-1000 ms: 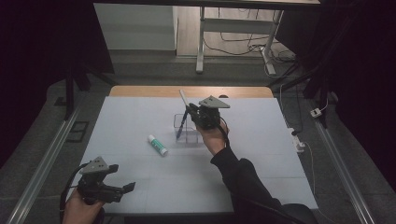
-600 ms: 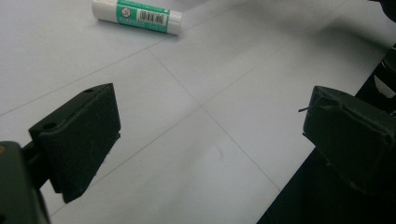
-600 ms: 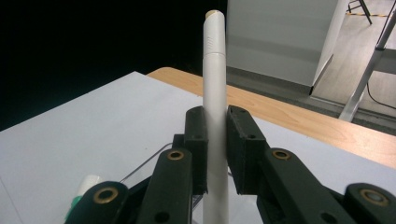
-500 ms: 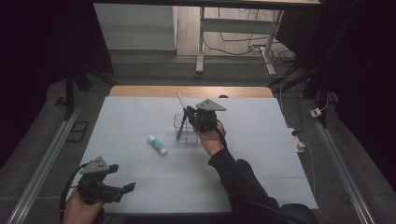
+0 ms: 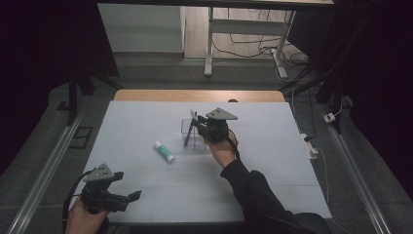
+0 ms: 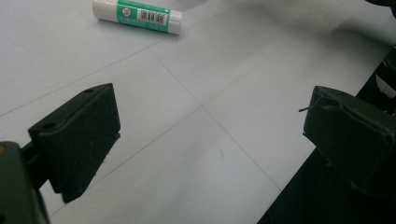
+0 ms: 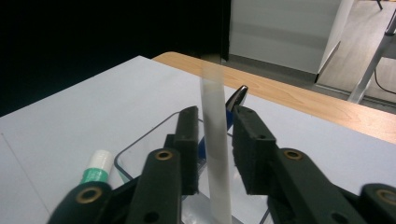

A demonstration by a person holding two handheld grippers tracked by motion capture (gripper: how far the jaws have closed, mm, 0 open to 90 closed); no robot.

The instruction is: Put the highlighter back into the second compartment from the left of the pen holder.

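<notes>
The glue stick (image 6: 137,16), lying on the desk (image 6: 196,154) toward its left half, carries a green label band with a white barcode panel and a small round prohibition-style symbol beside it. The barcode digits and any wording on the band are too small to read. No other text, brand, number or sign can be read in the high view or either gripper view.
</notes>
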